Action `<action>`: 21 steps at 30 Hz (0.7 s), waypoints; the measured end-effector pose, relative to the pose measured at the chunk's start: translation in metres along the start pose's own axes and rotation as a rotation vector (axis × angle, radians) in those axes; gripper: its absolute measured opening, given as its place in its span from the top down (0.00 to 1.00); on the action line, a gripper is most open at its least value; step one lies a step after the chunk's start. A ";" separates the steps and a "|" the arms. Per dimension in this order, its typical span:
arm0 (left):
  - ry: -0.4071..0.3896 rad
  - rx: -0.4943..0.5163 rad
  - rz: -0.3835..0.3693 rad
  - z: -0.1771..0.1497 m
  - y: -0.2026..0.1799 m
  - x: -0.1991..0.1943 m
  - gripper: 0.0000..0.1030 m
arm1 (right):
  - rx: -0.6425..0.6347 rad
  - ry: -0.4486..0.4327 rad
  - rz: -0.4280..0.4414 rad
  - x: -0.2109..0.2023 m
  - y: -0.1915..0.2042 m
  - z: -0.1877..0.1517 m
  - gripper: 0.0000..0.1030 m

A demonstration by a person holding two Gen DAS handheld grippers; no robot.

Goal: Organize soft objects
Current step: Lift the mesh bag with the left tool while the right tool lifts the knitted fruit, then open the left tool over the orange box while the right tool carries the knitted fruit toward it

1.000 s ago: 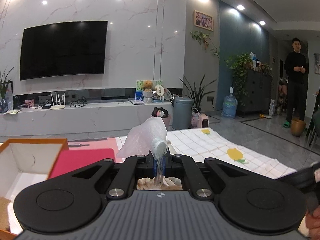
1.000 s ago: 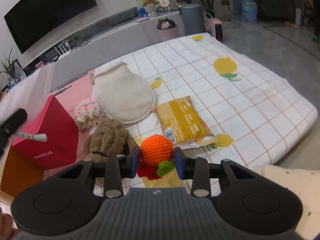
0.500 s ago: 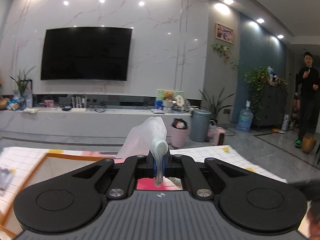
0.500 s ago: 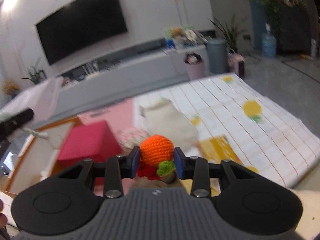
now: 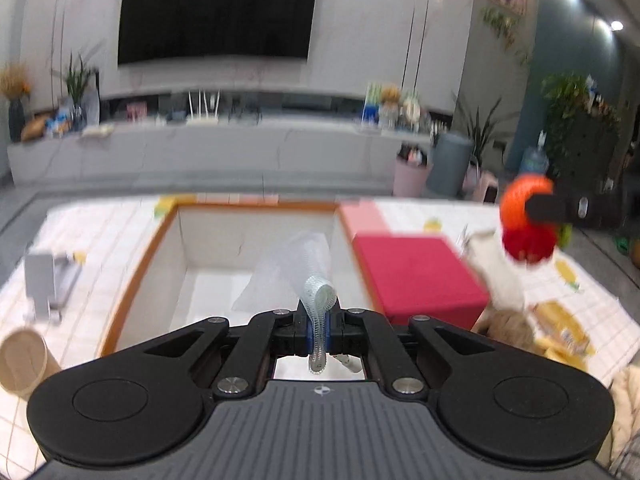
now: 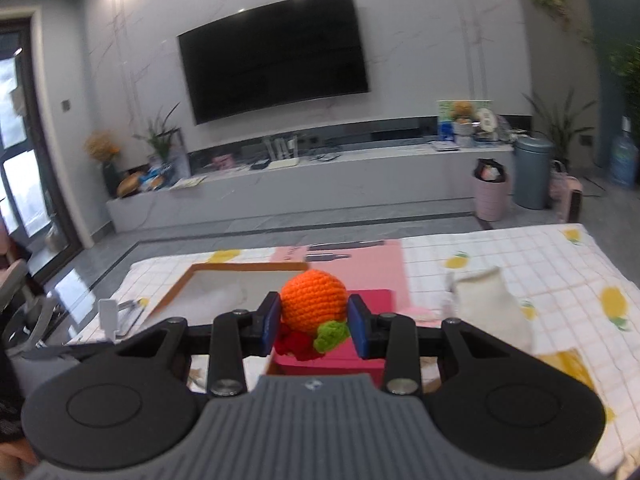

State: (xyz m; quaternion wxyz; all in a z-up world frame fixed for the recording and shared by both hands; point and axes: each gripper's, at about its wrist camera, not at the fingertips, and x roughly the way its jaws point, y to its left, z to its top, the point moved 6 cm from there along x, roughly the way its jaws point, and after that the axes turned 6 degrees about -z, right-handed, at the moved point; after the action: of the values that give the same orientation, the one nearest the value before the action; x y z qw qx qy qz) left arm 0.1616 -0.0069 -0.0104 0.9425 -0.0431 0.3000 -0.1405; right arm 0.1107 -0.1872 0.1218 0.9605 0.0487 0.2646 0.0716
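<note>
My left tongs (image 5: 318, 334) pinching mesh pouch (image 5: 292, 272), right tongs (image 6: 314, 324) clamping crochet orange (image 6: 313, 305); both over box (image 5: 140, 256), undropped; mitt (image 6: 488, 308), yarn remain.

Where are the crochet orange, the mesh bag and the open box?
crochet orange (image 6: 313, 298), right wrist view, middle of the orange ball.
mesh bag (image 5: 292, 268), left wrist view, the loose white netting.
open box (image 5: 140, 256), left wrist view, its orange left rim.
</note>
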 end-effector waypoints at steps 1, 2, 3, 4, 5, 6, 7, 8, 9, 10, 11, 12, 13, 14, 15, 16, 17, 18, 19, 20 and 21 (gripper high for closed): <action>0.027 -0.011 -0.008 -0.006 0.006 0.005 0.95 | -0.012 0.007 0.006 0.005 0.006 0.001 0.65; 0.052 -0.020 -0.025 -0.011 0.011 0.009 0.95 | -0.023 0.012 0.010 0.009 0.011 0.001 0.65; 0.076 -0.035 -0.048 -0.015 0.014 0.015 0.95 | -0.031 0.016 0.011 0.014 0.015 0.000 0.65; 0.103 -0.052 -0.067 -0.018 0.015 0.021 0.95 | -0.037 0.022 0.011 0.019 0.018 0.000 0.65; 0.124 -0.062 -0.074 -0.021 0.016 0.026 0.95 | -0.040 0.029 0.010 0.025 0.021 -0.001 0.65; 0.132 -0.059 -0.075 -0.023 0.017 0.029 0.95 | -0.038 0.037 0.007 0.030 0.022 -0.002 0.65; 0.139 -0.054 -0.074 -0.025 0.021 0.030 0.94 | -0.038 0.047 0.006 0.035 0.024 -0.004 0.65; 0.149 -0.051 -0.070 -0.027 0.020 0.032 0.93 | -0.037 0.057 0.004 0.041 0.025 -0.004 0.65; 0.159 -0.049 -0.071 -0.028 0.020 0.034 0.89 | -0.035 0.065 0.004 0.046 0.026 -0.005 0.65; 0.171 -0.045 -0.069 -0.030 0.020 0.036 0.75 | -0.036 0.072 0.005 0.050 0.027 -0.006 0.65; 0.183 -0.038 -0.067 -0.032 0.018 0.036 0.58 | -0.039 0.078 0.007 0.052 0.028 -0.008 0.65; 0.191 -0.037 -0.057 -0.034 0.018 0.035 0.47 | -0.041 0.083 0.008 0.053 0.029 -0.009 0.65; 0.188 -0.040 -0.040 -0.034 0.018 0.034 0.34 | -0.042 0.088 0.008 0.054 0.029 -0.010 0.65; 0.183 -0.039 -0.029 -0.035 0.018 0.034 0.23 | -0.045 0.092 0.008 0.055 0.030 -0.011 0.65; 0.180 -0.033 -0.024 -0.035 0.017 0.030 0.18 | -0.048 0.094 0.008 0.054 0.031 -0.013 0.65; 0.183 -0.021 -0.019 -0.035 0.016 0.027 0.12 | -0.053 0.099 0.008 0.054 0.032 -0.014 0.65; 0.188 -0.006 -0.017 -0.036 0.015 0.024 0.12 | -0.056 0.102 0.007 0.053 0.033 -0.015 0.65; 0.192 0.006 -0.015 -0.036 0.014 0.021 0.12 | -0.058 0.104 0.006 0.052 0.033 -0.016 0.65; 0.195 0.017 -0.011 -0.036 0.014 0.017 0.12 | -0.057 0.106 0.007 0.052 0.033 -0.016 0.65; 0.194 0.023 -0.006 -0.034 0.016 0.015 0.12 | -0.054 0.109 0.010 0.051 0.033 -0.016 0.65; 0.188 0.023 0.008 -0.032 0.018 0.011 0.12 | -0.053 0.114 0.016 0.050 0.035 -0.017 0.65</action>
State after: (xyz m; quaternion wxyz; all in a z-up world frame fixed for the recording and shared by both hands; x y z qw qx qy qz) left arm 0.1557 0.0068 -0.0459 0.9112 -0.0177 0.3856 -0.1438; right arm 0.1408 -0.1441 0.0872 0.9442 0.0211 0.3165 0.0888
